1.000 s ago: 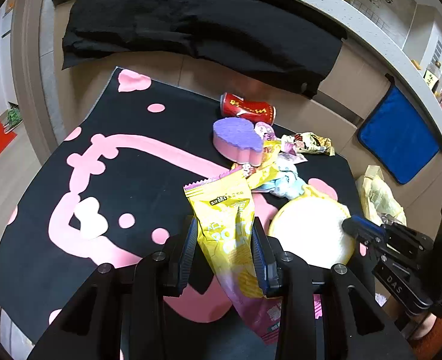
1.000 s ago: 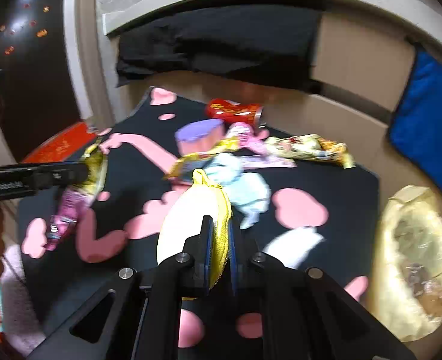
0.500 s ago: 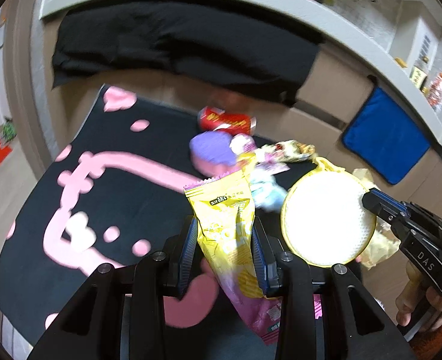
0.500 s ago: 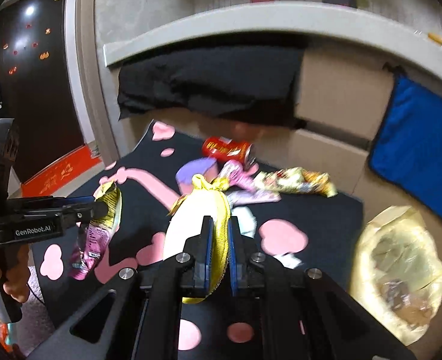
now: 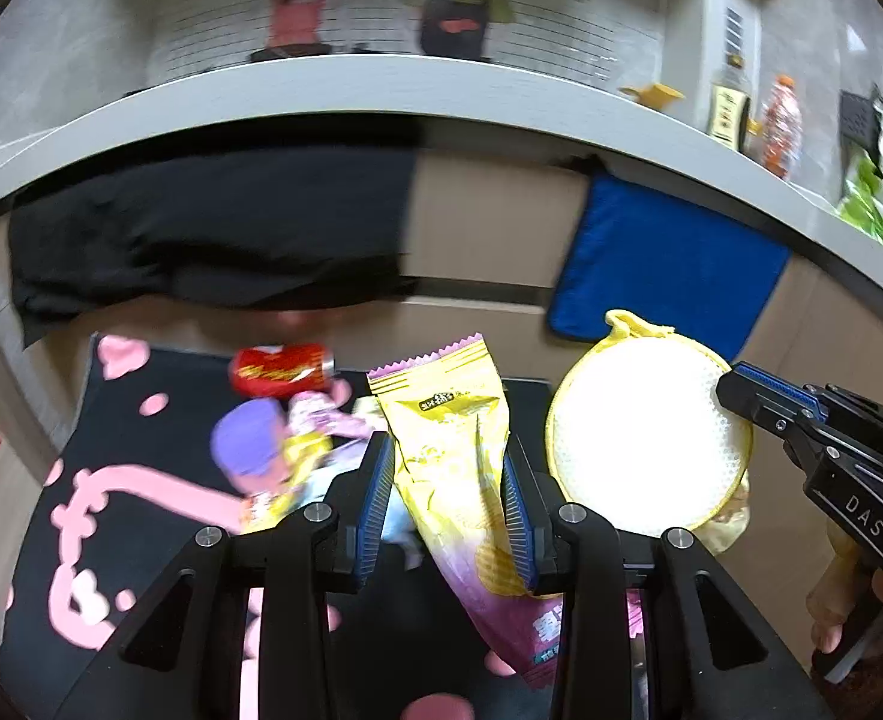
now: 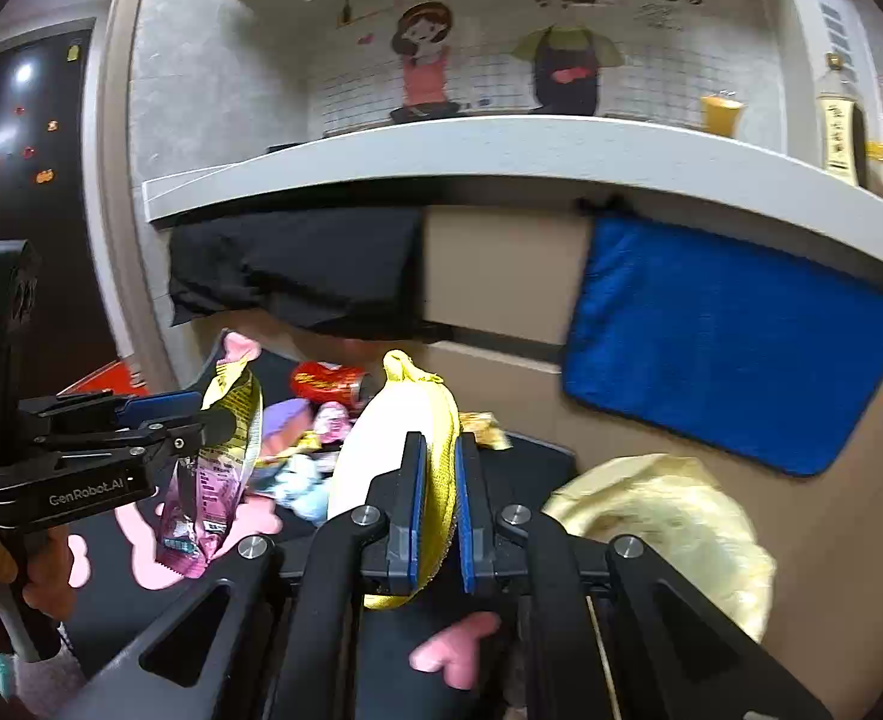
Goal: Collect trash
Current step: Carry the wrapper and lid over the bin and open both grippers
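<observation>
My left gripper [image 5: 448, 483] is shut on a yellow and purple snack wrapper [image 5: 453, 450] and holds it up above the black mat with pink shapes [image 5: 117, 480]. It also shows in the right wrist view [image 6: 225, 450]. My right gripper [image 6: 438, 498] is shut on the yellow rim of a round white and yellow pad [image 6: 381, 438], lifted off the mat; the pad shows in the left wrist view [image 5: 645, 450]. A yellowish open trash bag [image 6: 669, 516] lies to the right of the mat.
On the mat lie a crushed red can [image 5: 279, 369], a purple sponge [image 5: 249, 444] and several loose wrappers [image 5: 321, 420]. A black cloth [image 5: 213, 228] and a blue cloth [image 5: 663, 264] hang from the grey counter [image 5: 381, 84] behind.
Both grippers have risen and tilted up with their loads. The pad has left the mat and moved right, towards the trash bag. The wrapper stays clamped.
</observation>
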Demonstrator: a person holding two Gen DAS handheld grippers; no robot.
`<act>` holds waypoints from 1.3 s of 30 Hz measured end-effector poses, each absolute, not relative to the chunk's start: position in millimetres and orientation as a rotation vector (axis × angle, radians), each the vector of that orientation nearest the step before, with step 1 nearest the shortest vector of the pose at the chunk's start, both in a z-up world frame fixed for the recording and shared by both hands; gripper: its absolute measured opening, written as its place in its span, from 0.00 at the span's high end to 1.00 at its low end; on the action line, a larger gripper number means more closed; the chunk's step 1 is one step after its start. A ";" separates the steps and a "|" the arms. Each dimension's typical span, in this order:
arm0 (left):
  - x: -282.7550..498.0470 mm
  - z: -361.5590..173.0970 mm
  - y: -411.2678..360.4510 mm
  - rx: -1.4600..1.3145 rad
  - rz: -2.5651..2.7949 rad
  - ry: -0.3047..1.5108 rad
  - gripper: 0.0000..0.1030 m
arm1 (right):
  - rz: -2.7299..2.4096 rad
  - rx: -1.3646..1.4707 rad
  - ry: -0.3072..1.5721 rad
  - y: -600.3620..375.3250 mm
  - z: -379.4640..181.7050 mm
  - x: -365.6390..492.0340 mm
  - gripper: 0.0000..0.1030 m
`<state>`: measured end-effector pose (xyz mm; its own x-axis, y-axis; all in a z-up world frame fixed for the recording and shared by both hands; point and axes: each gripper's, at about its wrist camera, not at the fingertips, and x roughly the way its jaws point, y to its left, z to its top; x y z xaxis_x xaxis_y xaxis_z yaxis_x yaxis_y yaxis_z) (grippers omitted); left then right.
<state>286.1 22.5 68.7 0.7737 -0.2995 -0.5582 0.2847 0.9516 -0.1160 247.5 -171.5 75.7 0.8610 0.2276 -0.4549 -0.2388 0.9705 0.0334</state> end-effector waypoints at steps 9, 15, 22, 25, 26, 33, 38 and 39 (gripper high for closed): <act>306.0 65.2 -59.8 0.002 -0.423 0.630 0.65 | 0.119 0.006 0.472 -239.8 69.6 241.1 0.91; 318.9 57.7 -97.5 0.022 -0.473 0.638 0.65 | 0.053 0.034 0.478 -275.5 65.5 242.8 0.91; 339.5 42.5 -131.9 0.014 -0.534 0.667 0.65 | -0.005 0.044 0.501 -306.2 58.1 249.4 0.91; 352.6 30.6 -144.2 0.005 -0.553 0.705 0.65 | -0.026 0.031 0.514 -314.2 50.8 253.4 0.91; 356.3 27.1 -147.6 0.001 -0.559 0.716 0.65 | -0.031 0.031 0.518 -317.0 48.6 254.7 0.91; 379.4 5.6 -172.2 -0.017 -0.583 0.776 0.65 | -0.052 0.051 0.560 -335.4 28.7 270.0 0.91; 393.6 -5.2 -187.6 -0.012 -0.604 0.798 0.65 | -0.060 0.050 0.576 -347.3 15.7 279.2 0.91; 395.4 -7.4 -190.1 -0.014 -0.606 0.802 0.65 | -0.061 0.054 0.578 -349.3 14.2 280.9 0.91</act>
